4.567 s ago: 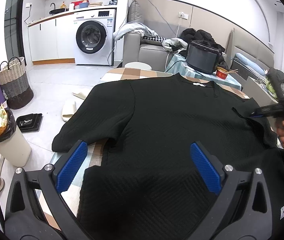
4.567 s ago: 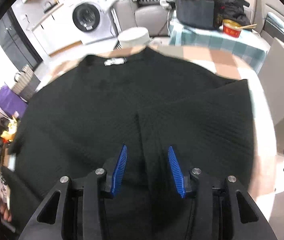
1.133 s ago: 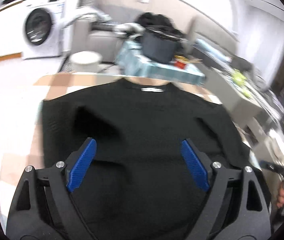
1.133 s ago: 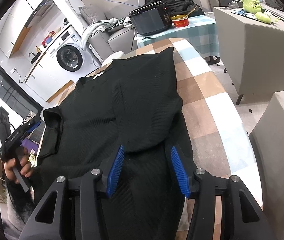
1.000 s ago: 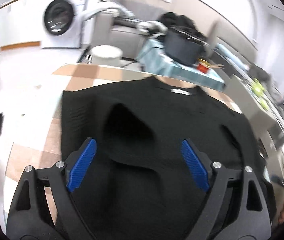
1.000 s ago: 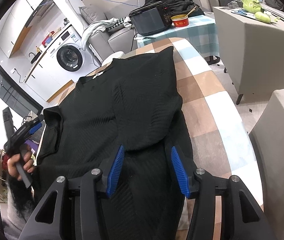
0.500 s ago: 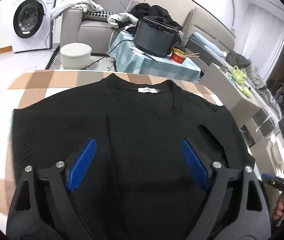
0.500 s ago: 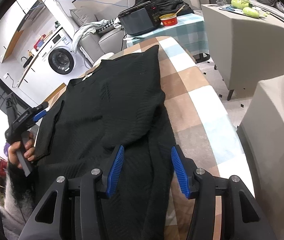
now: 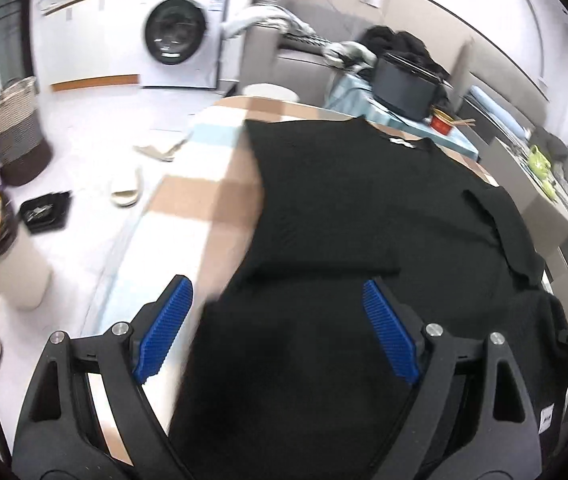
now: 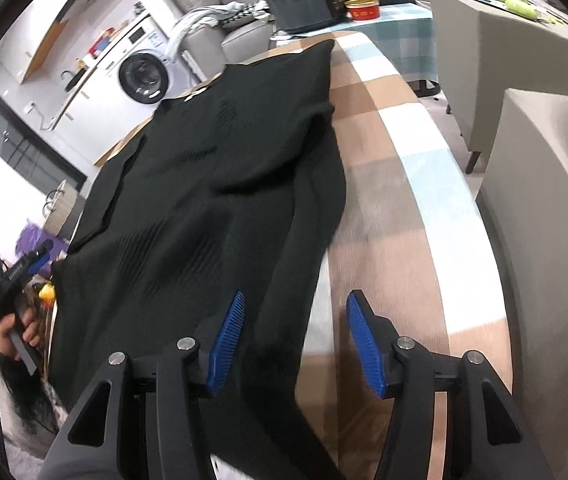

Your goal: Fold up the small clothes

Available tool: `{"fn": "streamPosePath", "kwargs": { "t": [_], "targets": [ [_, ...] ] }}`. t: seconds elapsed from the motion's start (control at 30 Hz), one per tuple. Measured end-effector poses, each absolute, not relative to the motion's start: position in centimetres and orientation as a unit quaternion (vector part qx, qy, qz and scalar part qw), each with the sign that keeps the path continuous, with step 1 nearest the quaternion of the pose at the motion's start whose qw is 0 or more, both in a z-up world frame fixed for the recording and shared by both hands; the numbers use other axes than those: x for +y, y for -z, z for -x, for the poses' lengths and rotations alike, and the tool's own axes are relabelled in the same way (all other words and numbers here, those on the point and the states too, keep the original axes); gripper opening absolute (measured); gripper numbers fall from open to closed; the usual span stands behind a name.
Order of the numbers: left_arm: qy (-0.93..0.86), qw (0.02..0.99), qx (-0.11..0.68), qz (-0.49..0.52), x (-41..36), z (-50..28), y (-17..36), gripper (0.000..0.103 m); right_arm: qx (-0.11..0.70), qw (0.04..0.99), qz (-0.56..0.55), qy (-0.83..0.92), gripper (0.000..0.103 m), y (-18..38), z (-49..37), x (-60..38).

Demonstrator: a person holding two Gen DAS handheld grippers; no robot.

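Observation:
A black knit sweater (image 9: 364, 216) lies flat on a checked table, both sleeves folded in over its body, collar label at the far end. In the right wrist view the sweater (image 10: 219, 184) fills the left half of the table. My left gripper (image 9: 279, 332) is open and empty, hovering over the sweater's near left hem. My right gripper (image 10: 294, 336) is open and empty, straddling the sweater's right edge near the hem. The left gripper also shows in the right wrist view (image 10: 19, 272), held in a hand at the far left.
The checked tablecloth (image 10: 404, 184) is bare right of the sweater and also on its left (image 9: 187, 208). A black cooker (image 9: 408, 88) and red bowl (image 9: 442, 122) sit on a side table beyond. A washing machine (image 9: 175, 40), basket (image 9: 11, 136) and bin (image 9: 7, 264) stand left.
The left sleeve has been folded in over the body. My left gripper has swung left toward the sweater's left hem. My right gripper has shifted right to the sweater's right edge and opened wider.

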State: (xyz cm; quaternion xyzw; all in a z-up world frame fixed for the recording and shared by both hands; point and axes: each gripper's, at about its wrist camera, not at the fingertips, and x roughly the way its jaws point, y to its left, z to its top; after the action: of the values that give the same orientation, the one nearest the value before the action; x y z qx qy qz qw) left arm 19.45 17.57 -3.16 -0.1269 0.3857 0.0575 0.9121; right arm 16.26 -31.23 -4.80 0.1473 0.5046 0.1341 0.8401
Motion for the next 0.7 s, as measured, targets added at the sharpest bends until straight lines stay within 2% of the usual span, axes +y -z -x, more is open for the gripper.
{"fn": "streamPosePath", "kwargs": {
  "t": [0.23, 0.33, 0.53, 0.63, 0.7],
  "targets": [
    [-0.07, 0.919, 0.37, 0.112, 18.0, -11.8, 4.6, 0.086, 0.475, 0.854, -0.138, -0.159, 0.063, 4.5, -13.1, -31.4],
    [-0.061, 0.917, 0.381, 0.098, 17.2, -10.9, 5.7, 0.086, 0.462, 0.859, -0.132, -0.179, 0.066, 4.5, -11.7, -31.3],
    [-0.058, 0.906, 0.41, 0.083, 17.0, -9.7, 8.1, 0.086, 0.463, 0.864, -0.087, -0.177, 0.066, 5.4, -9.8, -30.8],
    [-0.063, 0.898, 0.424, 0.1, 17.6, -10.2, 8.7, 0.086, 0.464, 0.866, -0.086, -0.162, 0.063, 6.1, -9.6, -31.2],
    [-0.061, 0.895, 0.428, 0.112, 18.0, -10.3, 9.0, 0.086, 0.458, 0.869, -0.079, -0.172, 0.047, 6.1, -9.5, -31.0]
  ]
}}
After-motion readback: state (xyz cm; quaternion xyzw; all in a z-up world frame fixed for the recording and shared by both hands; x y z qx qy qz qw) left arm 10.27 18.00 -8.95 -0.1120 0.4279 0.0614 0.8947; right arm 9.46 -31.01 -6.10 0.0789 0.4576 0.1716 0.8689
